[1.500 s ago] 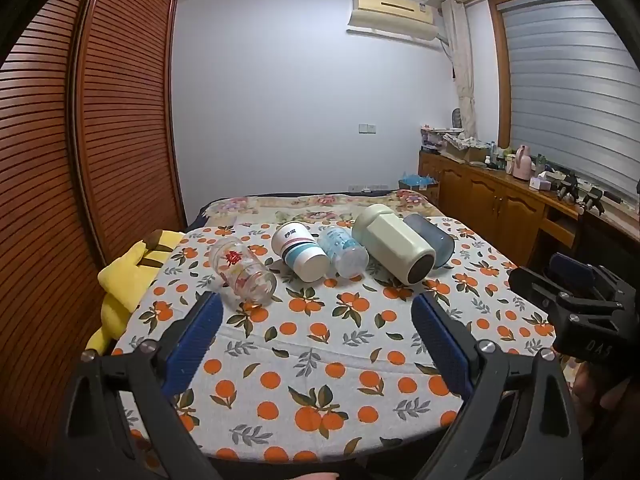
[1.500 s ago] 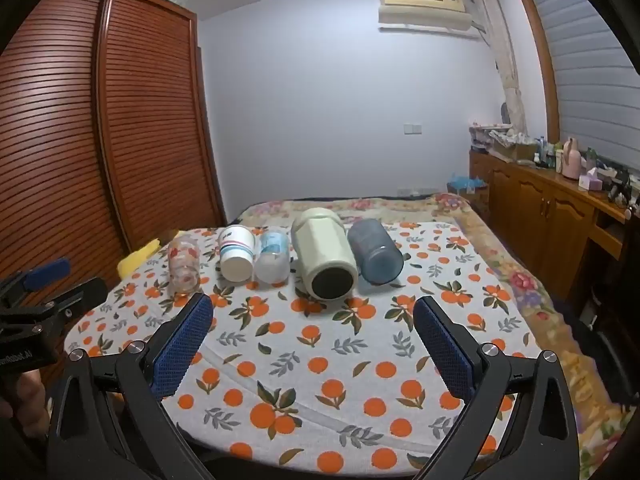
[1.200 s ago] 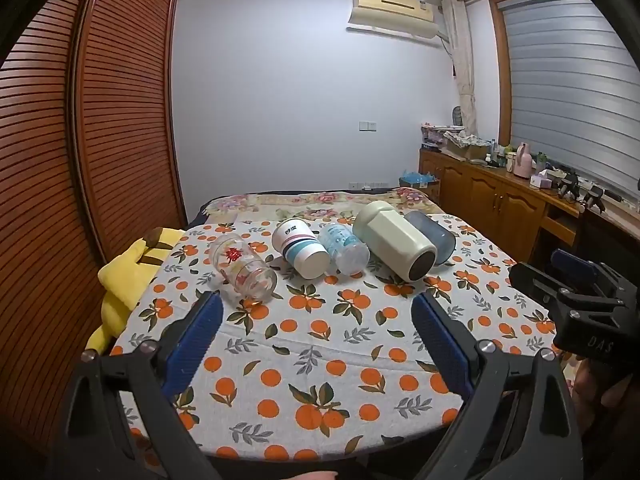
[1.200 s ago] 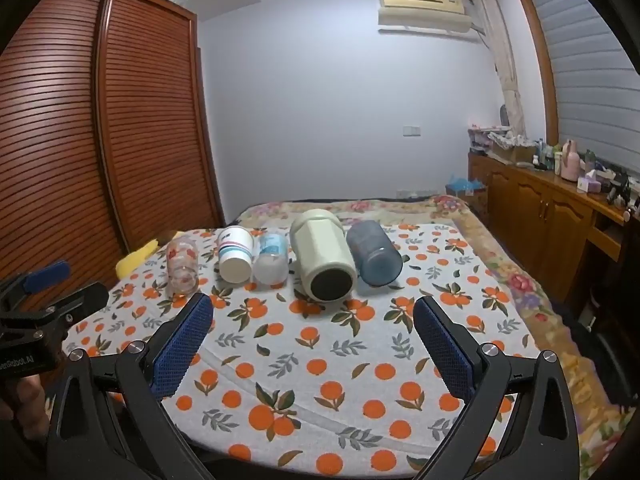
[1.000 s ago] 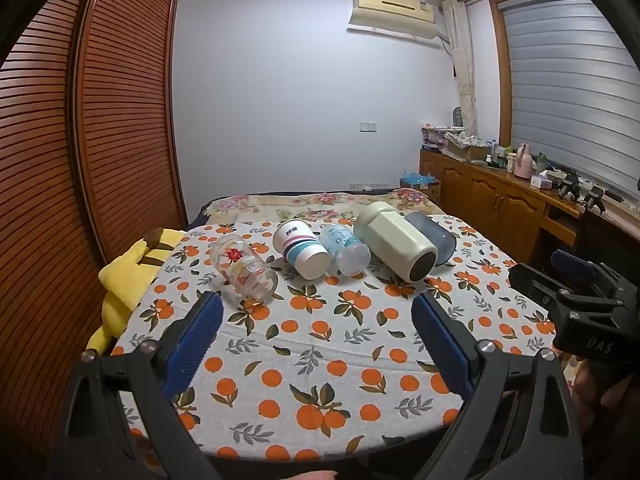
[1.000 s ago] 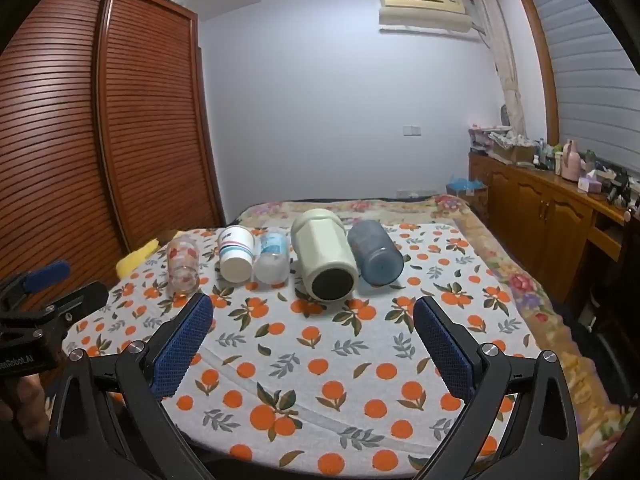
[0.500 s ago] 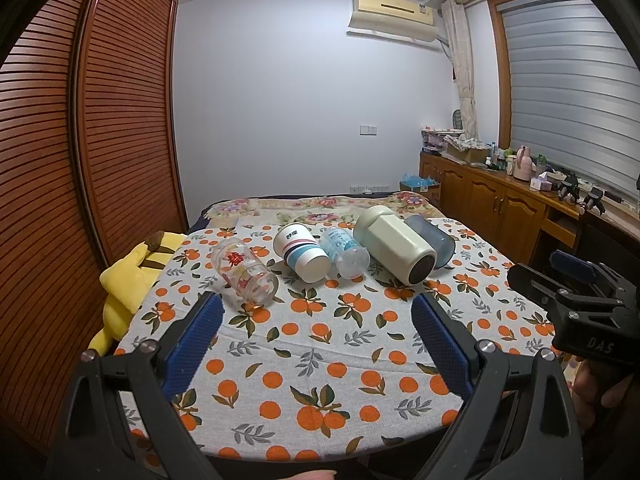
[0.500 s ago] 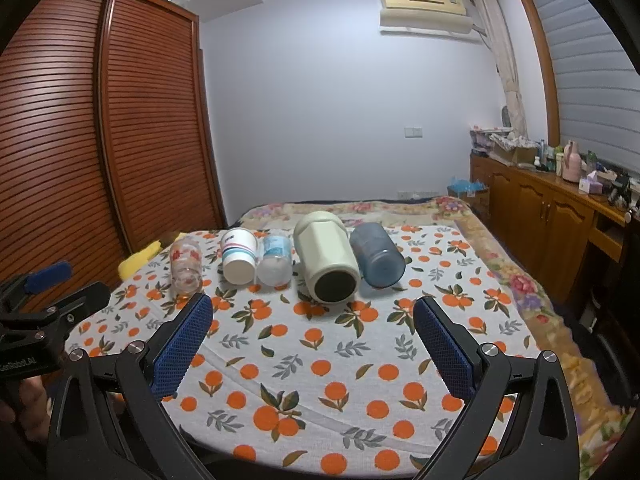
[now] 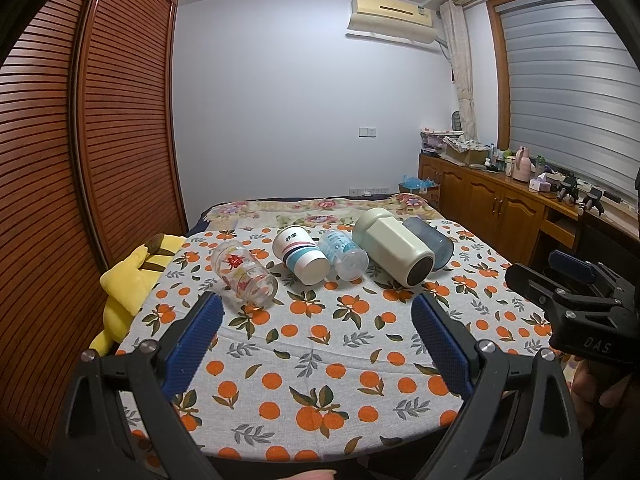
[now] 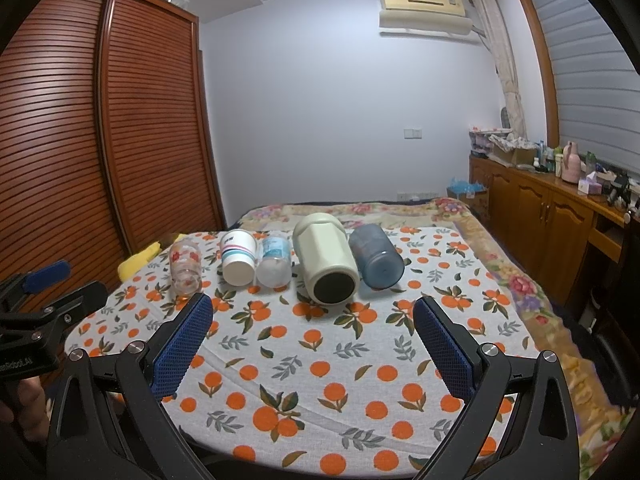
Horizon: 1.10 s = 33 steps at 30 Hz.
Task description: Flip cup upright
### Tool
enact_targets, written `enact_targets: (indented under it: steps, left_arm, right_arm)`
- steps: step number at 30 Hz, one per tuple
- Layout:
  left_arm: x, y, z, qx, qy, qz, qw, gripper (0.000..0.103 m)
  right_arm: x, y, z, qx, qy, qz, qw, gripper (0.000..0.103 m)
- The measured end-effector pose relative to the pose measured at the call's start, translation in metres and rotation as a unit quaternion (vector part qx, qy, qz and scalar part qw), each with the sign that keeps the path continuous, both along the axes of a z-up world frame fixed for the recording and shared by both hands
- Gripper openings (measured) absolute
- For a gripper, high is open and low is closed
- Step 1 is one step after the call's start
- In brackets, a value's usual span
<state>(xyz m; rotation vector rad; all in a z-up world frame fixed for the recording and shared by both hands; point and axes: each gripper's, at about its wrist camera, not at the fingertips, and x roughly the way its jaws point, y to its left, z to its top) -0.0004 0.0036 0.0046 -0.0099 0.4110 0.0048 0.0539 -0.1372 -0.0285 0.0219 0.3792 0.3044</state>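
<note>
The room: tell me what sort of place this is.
Likely a home bedroom: a bed with a floral cover behind the table, a louvred wardrobe, and a wall air conditioner.

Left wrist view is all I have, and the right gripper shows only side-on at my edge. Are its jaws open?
Observer: Yes. In its own view the right gripper has its jaws spread wide, with nothing between them.
Operator: The grey-blue cup is half hidden behind the cream mug for me.
Observer: From the right wrist the grey-blue cup shows whole, on its side just right of the cream mug, wider end towards the camera.
Operator: And my left gripper from outside?
Observer: The left gripper sits off the left edge of the table, short of the cups.
</note>
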Motion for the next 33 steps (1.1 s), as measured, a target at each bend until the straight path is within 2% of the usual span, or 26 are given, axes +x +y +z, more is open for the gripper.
enact_targets:
  steps: [33]
  left_arm:
    - [-0.0013,-0.0012,-0.0007,0.001,-0.002,0.0,1.0,0.096]
  right_arm:
    - [-0.0013,-0.0005,0.0022,0.001,-0.002,-0.001,1.0,0.101]
